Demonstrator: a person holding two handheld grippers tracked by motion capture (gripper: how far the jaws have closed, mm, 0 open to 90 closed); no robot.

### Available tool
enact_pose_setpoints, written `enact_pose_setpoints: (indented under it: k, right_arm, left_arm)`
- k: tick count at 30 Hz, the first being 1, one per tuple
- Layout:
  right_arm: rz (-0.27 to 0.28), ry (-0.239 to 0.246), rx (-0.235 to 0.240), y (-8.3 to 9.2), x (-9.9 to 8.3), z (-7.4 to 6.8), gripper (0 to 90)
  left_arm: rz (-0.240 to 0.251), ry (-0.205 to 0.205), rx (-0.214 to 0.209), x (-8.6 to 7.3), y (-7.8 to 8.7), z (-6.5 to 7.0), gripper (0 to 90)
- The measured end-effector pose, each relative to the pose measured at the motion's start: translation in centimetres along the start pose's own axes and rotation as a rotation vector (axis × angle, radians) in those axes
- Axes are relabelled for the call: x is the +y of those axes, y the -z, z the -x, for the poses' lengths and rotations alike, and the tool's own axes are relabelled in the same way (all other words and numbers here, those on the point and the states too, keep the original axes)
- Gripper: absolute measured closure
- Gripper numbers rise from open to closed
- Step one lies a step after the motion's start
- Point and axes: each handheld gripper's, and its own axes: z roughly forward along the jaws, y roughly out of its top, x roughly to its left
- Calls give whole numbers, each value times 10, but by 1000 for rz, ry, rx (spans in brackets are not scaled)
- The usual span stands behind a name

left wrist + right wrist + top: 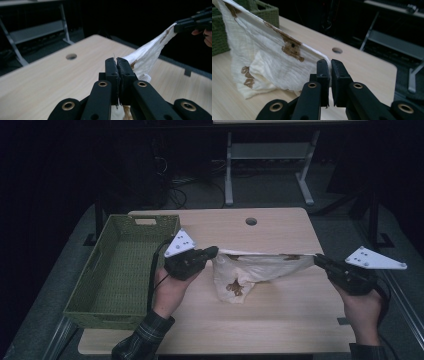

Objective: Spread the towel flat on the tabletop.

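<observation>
Beside the green basket (120, 270), left claw (216, 251) and right claw (317, 259) each pinch the cream cloth (250, 272).

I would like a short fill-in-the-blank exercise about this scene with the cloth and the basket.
1. The left gripper and the right gripper each pinch one end of the cream ____ with brown marks.
2. The woven basket at the table's left side is ____ in colour.
3. The top edge of the cloth is pulled ____ between the two grippers.
4. The table has a round ____ near its far edge.

Missing words: cloth; green; taut; hole
</observation>
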Motion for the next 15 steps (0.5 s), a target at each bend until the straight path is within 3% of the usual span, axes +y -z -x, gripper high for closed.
enact_pose_setpoints:
  k: [9,12,15]
  right_arm:
    - [87,73,-24,31,34,-15,849]
    - [96,88,-32,35,39,-15,849]
    - [90,81,-34,32,39,-13,849]
  left_arm:
    - [87,-17,-1,23,26,8,881]
    - [82,-27,6,27,26,9,881]
    - [60,-9,12,24,19,7,881]
